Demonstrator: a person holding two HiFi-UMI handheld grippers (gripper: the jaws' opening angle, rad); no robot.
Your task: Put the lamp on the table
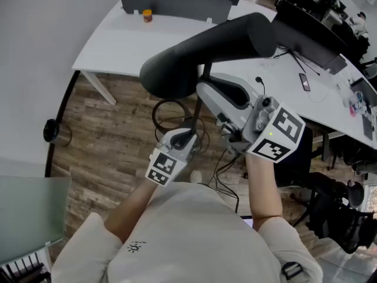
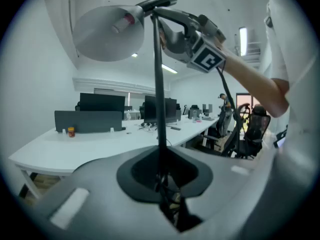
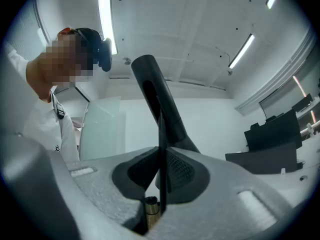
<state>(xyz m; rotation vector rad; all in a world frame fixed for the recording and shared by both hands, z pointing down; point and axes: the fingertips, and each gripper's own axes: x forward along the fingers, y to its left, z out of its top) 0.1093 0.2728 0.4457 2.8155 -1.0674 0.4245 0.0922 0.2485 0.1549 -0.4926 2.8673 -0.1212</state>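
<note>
Head view shows the black lamp with a broad cylindrical shade and thin rod stem (image 1: 206, 52) held up in the air in front of the person, its shade lying almost level and stretching from 9 o'clock toward 2 o'clock above both grippers. The left gripper (image 1: 187, 135) pinches the thin stem low down, and the right gripper (image 1: 206, 90) pinches it higher, just under the shade. The lamp's foot cannot be made out.

Left gripper view has the left gripper (image 2: 162, 176) pressed onto the stem, which rises straight toward 12 o'clock. At 11 o'clock the pale underside of the shade (image 2: 110, 31) faces the camera, and the right gripper (image 2: 172, 34) clamps the stem at 1 o'clock. Right gripper view shows the right gripper (image 3: 160, 184) closed on the same rod, with the lamp's dark neck (image 3: 155, 94) slanting toward 11 o'clock.

The long white curved table (image 1: 118, 46) lies beyond the lamp, sweeping from 10 o'clock to 3 o'clock in the head view. A small orange jar (image 1: 147, 15) stands on it at 11 o'clock beside a grey desk screen (image 1: 177, 2). Brown wood-plank floor (image 1: 118, 134) lies below, with looped black cables (image 1: 171, 114) near the left gripper.
</note>
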